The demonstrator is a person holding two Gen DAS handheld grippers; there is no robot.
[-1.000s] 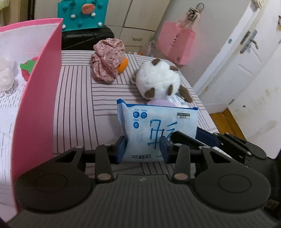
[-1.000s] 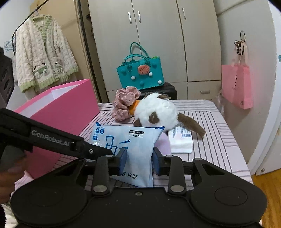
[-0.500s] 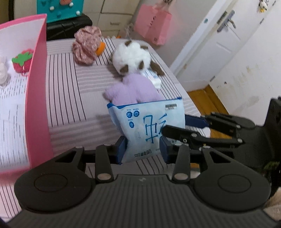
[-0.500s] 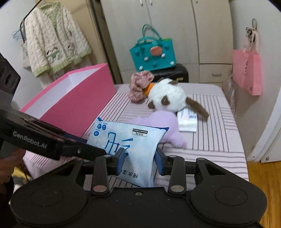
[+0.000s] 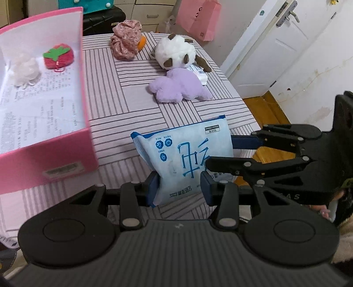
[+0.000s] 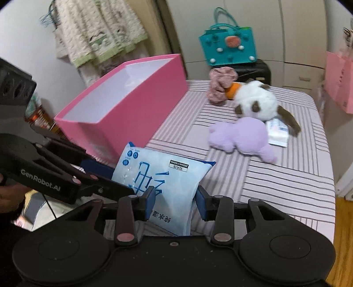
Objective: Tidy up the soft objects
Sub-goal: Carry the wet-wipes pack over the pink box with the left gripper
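Note:
A light blue soft pack (image 5: 185, 159) with blue print is held above the striped table's near edge by both grippers. My left gripper (image 5: 179, 187) is shut on its lower edge, and my right gripper (image 6: 175, 203) is shut on its other edge (image 6: 163, 181). A pink box (image 5: 44, 132) stands at the left; inside lie a red strawberry toy (image 5: 58, 57) and a white fluffy thing (image 5: 25, 68). On the table lie a purple plush (image 5: 176, 87), a white-and-brown plush (image 5: 176, 51) and a floral cloth bundle (image 5: 125, 45).
A small white tissue pack (image 6: 277, 132) lies beside the purple plush. The striped table (image 5: 123, 106) ends at the right above a wooden floor (image 5: 264, 108). A teal bag (image 6: 229, 47) on a black case stands behind the table. A pink paper bag (image 5: 197, 18) hangs at the back.
Both grippers have lifted the blue pack and drawn it back toward the near edge. The purple plush beneath it now lies uncovered. The pink box's inside has come into view.

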